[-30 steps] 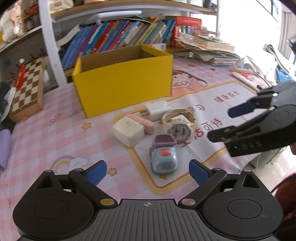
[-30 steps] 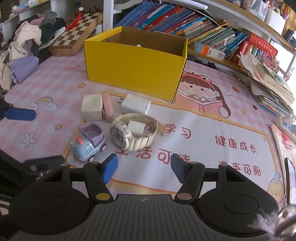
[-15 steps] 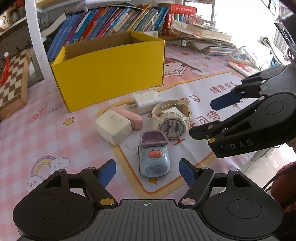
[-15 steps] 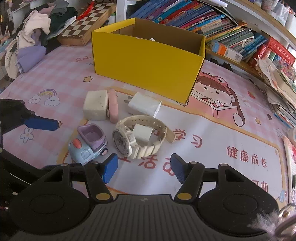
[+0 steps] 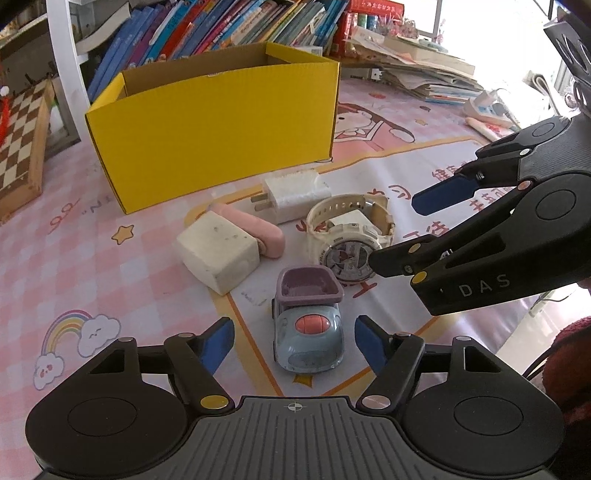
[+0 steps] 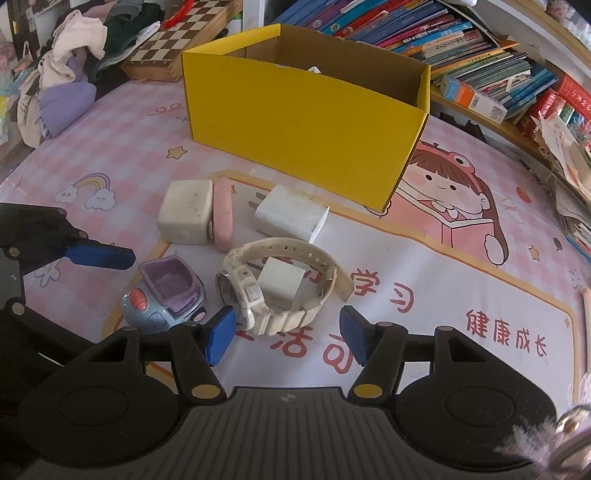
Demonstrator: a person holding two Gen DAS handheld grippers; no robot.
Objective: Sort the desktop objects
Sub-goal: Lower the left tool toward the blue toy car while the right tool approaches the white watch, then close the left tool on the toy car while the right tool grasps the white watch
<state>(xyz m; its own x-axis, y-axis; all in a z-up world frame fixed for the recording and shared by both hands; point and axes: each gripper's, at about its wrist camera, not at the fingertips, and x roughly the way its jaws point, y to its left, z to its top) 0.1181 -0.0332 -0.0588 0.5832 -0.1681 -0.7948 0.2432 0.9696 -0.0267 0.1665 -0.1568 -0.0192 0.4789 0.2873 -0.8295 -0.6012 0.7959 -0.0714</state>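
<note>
A small blue toy car (image 5: 306, 332) with a purple bed stands on the cartoon mat between the pads of my left gripper (image 5: 294, 345). Its jaws are closing and the pads do not touch the car. A white wristwatch (image 6: 245, 291) lies just ahead of my right gripper (image 6: 287, 332), which is open, its left pad close by the watch case. A small white cube sits inside the strap. Behind them lie a white charger (image 6: 291, 214), a white block (image 6: 186, 210) and a pink eraser (image 6: 223, 214). The open yellow box (image 5: 221, 129) stands further back.
A chessboard (image 6: 177, 37) and a heap of clothes (image 6: 66, 74) lie at the far left. Shelves of books (image 5: 221, 26) run behind the box, and stacked papers (image 5: 424, 74) sit at the right. The table's edge (image 5: 517, 325) runs below the right gripper (image 5: 406, 227).
Both grippers have come forward and lower toward the objects. The left jaws have narrowed around the toy car. The right gripper now sits just behind the watch.
</note>
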